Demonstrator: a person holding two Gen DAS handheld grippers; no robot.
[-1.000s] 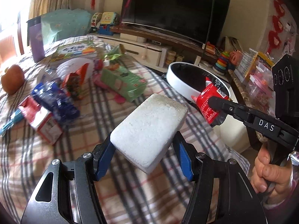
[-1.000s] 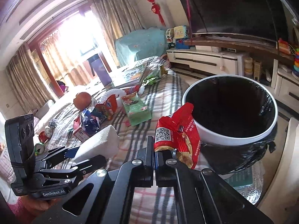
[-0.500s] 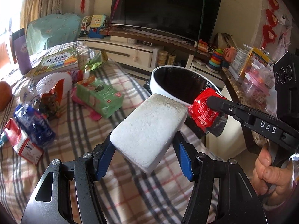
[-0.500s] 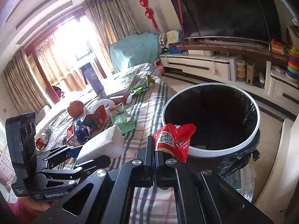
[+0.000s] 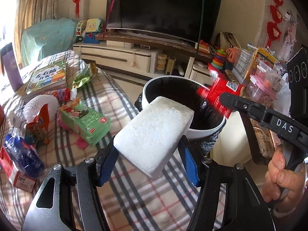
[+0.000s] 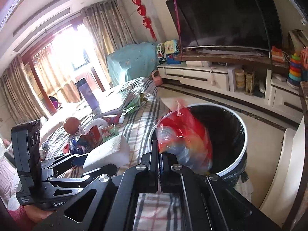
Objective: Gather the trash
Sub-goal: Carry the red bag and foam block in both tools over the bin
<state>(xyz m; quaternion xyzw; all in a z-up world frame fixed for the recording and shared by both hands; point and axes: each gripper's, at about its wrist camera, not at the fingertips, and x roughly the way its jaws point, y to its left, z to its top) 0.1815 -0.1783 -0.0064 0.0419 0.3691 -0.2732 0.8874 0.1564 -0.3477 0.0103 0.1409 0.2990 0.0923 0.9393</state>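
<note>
White foam block (image 5: pixel 154 132): clamped crosswise between the blue pads (image 5: pixel 189 163) of the left gripper (image 5: pixel 148 163), jaws part-way apart and pressing its two long sides. Block tilts up and away from the camera; its far corner overlaps the near rim of the trash bin (image 5: pixel 207 131) in the left wrist view. From the right wrist view the same block (image 6: pixel 107 152) sits left of the bin, above the cloth, not yet over the opening.

Red snack wrapper (image 6: pixel 182 134): pinched at its lower edge by the right gripper (image 6: pixel 159 154), whose jaws are fully closed on it. Wrapper is motion-blurred, held above the bin's near-left rim (image 6: pixel 221 106) and partly over the dark interior. In the left wrist view the wrapper (image 5: pixel 219 94) hangs at the bin's far-right edge, at the tip of the right gripper's black finger (image 5: pixel 250 109).

Bin: white rim, black liner, standing on the floor just beside the plaid-covered surface (image 5: pixel 119 100).

On the plaid cloth, left of the bin: green carton (image 5: pixel 84 121), children's book (image 5: pixel 48 77), green foil packet (image 5: pixel 82 78), blue wrapper (image 5: pixel 21 156), red-and-white box (image 5: pixel 15 173), orange packet (image 5: pixel 38 123). All well apart from both grippers.

Person's right hand (image 5: pixel 281 175) wraps the right gripper's handle.

Background: television (image 5: pixel 163 9) on a low cabinet (image 5: pixel 119 53).
</note>
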